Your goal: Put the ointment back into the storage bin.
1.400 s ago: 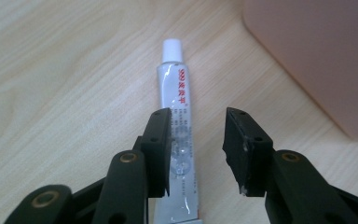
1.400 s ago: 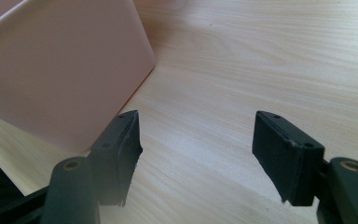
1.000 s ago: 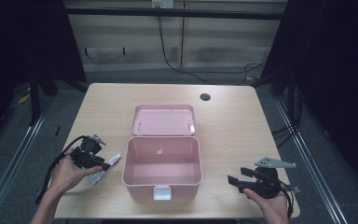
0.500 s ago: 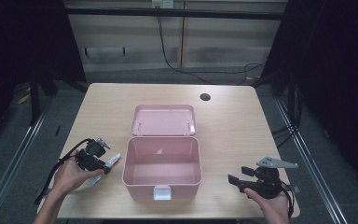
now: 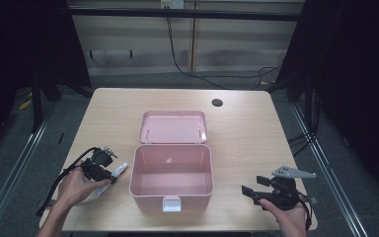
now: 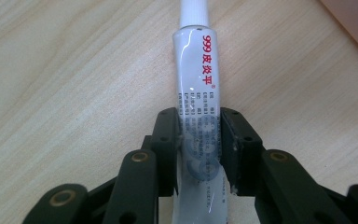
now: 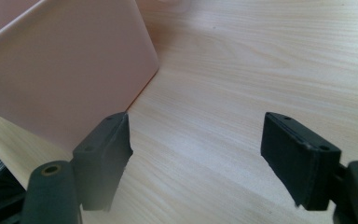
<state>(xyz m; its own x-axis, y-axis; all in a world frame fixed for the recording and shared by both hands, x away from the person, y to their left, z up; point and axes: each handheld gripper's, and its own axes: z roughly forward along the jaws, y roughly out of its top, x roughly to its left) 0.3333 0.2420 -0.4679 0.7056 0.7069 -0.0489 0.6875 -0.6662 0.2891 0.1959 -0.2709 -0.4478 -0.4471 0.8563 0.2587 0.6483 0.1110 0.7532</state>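
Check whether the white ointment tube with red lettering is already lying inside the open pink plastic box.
No, the white ointment tube with red lettering lies on the light wooden table beside the open pink plastic box, clamped between the left tongs.

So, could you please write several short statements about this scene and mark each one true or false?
1. The left claw is shut on the white ointment tube with red lettering. True.
2. The pink plastic box has its lid closed. False: the lid lies folded back, open.
3. The right claw grips the box. False: its jaws stand open over bare light wooden table.
4. The tube lies left of the box. True.
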